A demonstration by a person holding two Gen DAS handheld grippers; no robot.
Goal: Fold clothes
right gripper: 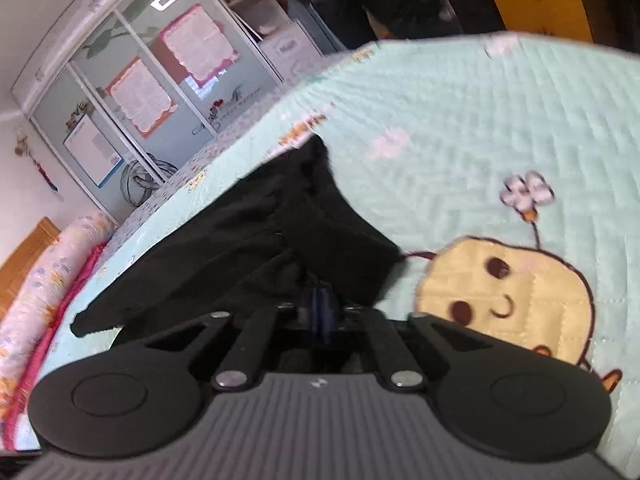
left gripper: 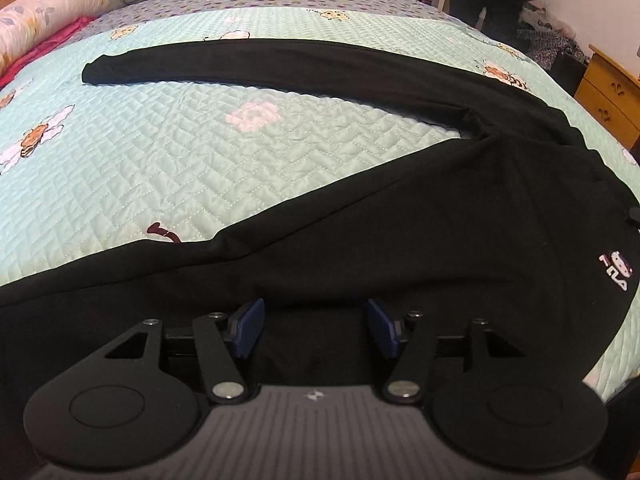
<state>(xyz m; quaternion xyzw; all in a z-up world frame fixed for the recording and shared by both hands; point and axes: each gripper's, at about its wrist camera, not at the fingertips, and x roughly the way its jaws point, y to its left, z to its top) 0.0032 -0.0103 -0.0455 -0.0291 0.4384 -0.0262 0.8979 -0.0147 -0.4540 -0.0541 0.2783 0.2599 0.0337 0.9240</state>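
Black trousers (left gripper: 400,216) on quilted bedspread (left gripper: 160,160), left gripper (left gripper: 316,330) spread, right gripper (right gripper: 320,312) pinching trousers

mint quilted bedspread (left gripper: 168,168) | floral bolster (left gripper: 44,20) far left | wooden nightstand (left gripper: 610,96) right | glass-door cabinet (right gripper: 132,92)

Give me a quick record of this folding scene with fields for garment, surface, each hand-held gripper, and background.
garment: black trousers, legs spread apart, small white logo near the waist
surface: mint quilted bedspread with cartoon prints
left hand-held gripper: open, jaws apart over the near trouser leg
right hand-held gripper: shut on black fabric, bunched and lifted
background: rolled floral bedding at the bed's left edge, wooden nightstand on the right
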